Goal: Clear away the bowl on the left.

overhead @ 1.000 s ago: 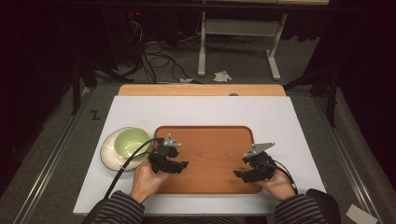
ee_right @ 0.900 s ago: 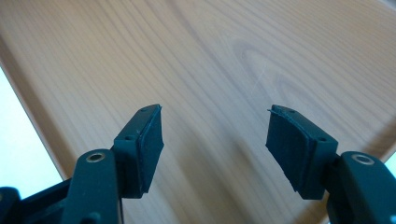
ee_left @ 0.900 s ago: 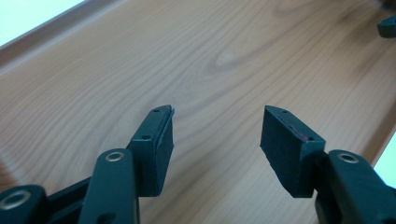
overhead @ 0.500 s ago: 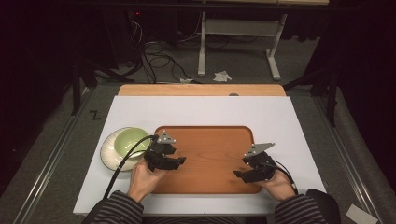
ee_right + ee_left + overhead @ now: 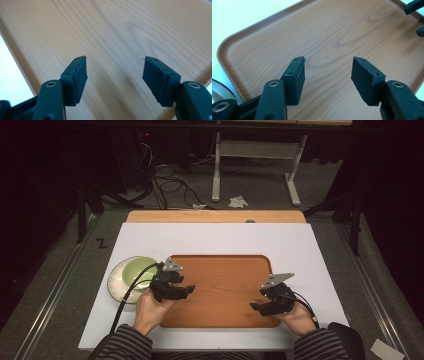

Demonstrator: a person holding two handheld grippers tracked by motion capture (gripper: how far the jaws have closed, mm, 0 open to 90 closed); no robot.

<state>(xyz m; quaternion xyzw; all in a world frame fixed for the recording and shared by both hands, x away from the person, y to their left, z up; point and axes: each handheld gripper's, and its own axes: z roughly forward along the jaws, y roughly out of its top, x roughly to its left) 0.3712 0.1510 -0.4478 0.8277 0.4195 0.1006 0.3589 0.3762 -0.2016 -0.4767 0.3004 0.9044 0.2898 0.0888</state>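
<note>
A brown wooden tray [image 5: 220,270] lies on the white table top in front of the person. My left gripper [image 5: 186,287] hovers over the tray's left end, jaws open and nothing between them. In the left gripper view, the left gripper [image 5: 328,60] spreads its black pads over bare tray wood [image 5: 337,32]. My right gripper [image 5: 257,301] is over the tray's near right corner, also open and empty. In the right gripper view, the right gripper [image 5: 115,58] looks down on the tray [image 5: 112,27]. A green bowl [image 5: 139,269] sits on a white plate [image 5: 117,285] just left of the tray.
The white table top [image 5: 225,237] has free room behind the tray, and a wooden strip [image 5: 215,216] runs along its far edge. The right gripper's tips [image 5: 414,6] show at the top right of the left gripper view. Cables and desk legs lie on the floor beyond.
My left gripper has drifted slightly left and away from the person, staying open over the tray's left end. The right gripper has not moved.
</note>
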